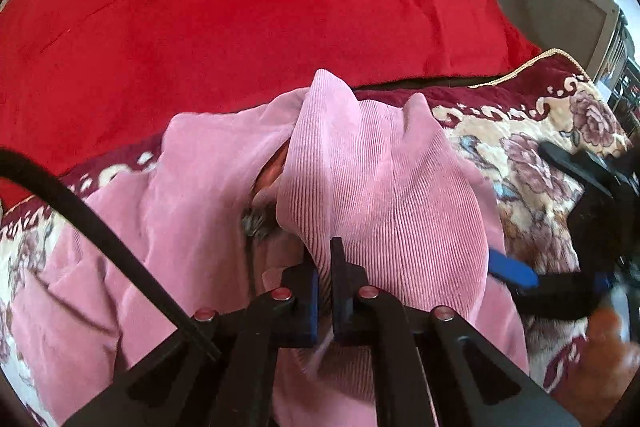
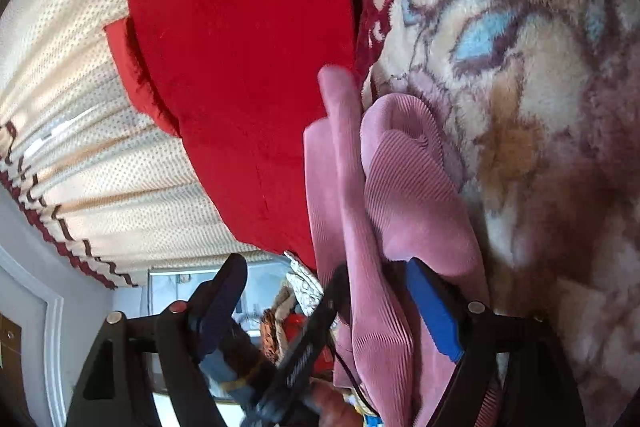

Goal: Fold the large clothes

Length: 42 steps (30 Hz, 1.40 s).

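Observation:
A pink corduroy garment (image 1: 380, 187) lies bunched on a floral blanket (image 1: 532, 155), with one fold standing up in a peak. My left gripper (image 1: 324, 255) sits at the garment's near edge, its jaws shut together on a pinch of the pink cloth. In the right wrist view the same garment (image 2: 404, 187) hangs between the spread fingers of my right gripper (image 2: 324, 265), which is open. Its blue pad (image 2: 432, 311) lies against the cloth on the blanket side, while the other finger (image 2: 224, 291) stands apart from it. The left wrist view shows the right gripper (image 1: 522, 205) at the garment's right edge.
A red quilt (image 1: 240, 7) fills the area behind the garment. A black cable (image 1: 100, 227) crosses the left of the left wrist view. Grey furniture (image 1: 552, 7) stands at the far right. A cream dotted curtain (image 2: 80, 107) and a doorway show in the right wrist view.

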Motion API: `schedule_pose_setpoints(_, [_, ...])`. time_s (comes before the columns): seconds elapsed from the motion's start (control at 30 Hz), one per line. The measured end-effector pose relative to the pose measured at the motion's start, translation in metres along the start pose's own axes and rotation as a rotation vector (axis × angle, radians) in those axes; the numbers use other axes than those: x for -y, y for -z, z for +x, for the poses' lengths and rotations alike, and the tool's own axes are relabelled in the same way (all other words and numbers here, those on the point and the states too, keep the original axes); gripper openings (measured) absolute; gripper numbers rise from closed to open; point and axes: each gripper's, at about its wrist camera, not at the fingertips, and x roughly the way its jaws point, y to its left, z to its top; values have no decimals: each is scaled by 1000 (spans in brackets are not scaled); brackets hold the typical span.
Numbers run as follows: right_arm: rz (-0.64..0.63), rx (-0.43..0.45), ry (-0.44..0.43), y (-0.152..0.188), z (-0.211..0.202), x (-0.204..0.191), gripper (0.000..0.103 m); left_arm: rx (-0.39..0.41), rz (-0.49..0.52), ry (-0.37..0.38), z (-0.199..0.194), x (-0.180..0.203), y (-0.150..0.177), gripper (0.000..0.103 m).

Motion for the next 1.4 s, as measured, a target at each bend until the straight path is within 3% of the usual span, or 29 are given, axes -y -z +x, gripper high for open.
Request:
schedule_pose_setpoints(0.1, [-38, -13, -13, 5, 8, -5, 88, -3, -26, 60, -12, -13, 14, 6])
schedule_pose_setpoints(0.2, [-98, -65, -30, 15, 22, -16, 89, -28, -41, 70, -19, -29, 31, 13])
schedule_pose_setpoints(0.3, [-158, -125, -39, 26, 37, -27, 89, -51, -66, 59, -29, -48, 49, 37])
schedule_pose_setpoints(0.4, [-213, -159, -67, 33, 42, -36, 89, -49, -107, 19, -46, -69, 59, 41])
schedule_pose_setpoints(0.47, [-224, -201, -122, 36, 43, -40, 89, -40, -151, 21, -55, -81, 59, 55])
schedule_pose_setpoints(0.6, [-261, -264, -137, 42, 42, -43, 89, 13, -191, 15, -78, -90, 50, 64])
schedule_pose_setpoints(0.67, [-245, -305, -144, 44, 38, -35, 89, 32, -191, 39, -83, -80, 36, 74])
schedule_pose_setpoints(0.77, [-193, -323, -152, 42, 33, -24, 89, 25, -168, 68, -77, -50, 16, 78])
schedule_pose_setpoints(0.93, [-122, -160, -157, 17, -12, -15, 89, -40, -70, 48, -49, 15, -4, 79])
schedule_pose_setpoints(1.03, [-105, -65, -148, 4, -35, -14, 89, -81, 38, -62, -24, 55, -7, 79])
schedule_pose_setpoints(1.2, [-75, -41, -123, -1, -45, -9, 89, -113, 188, -270, 6, 96, -5, 79])
schedule_pose_setpoints(1.3, [-86, -59, -92, -3, -47, -5, 89, -92, 223, -289, 6, 100, -6, 77])
schedule_pose_setpoints(1.33, [-87, -62, -88, -5, -48, -2, 89, -81, 222, -278, 3, 98, -6, 57])
schedule_pose_setpoints(1.37, [-89, -65, -87, -5, -48, -2, 89, -79, 223, -271, 3, 96, -5, 21])
schedule_pose_setpoints(1.4, [-91, -67, -86, -4, -48, -1, 89, -92, 219, -263, 3, 91, -6, 9])
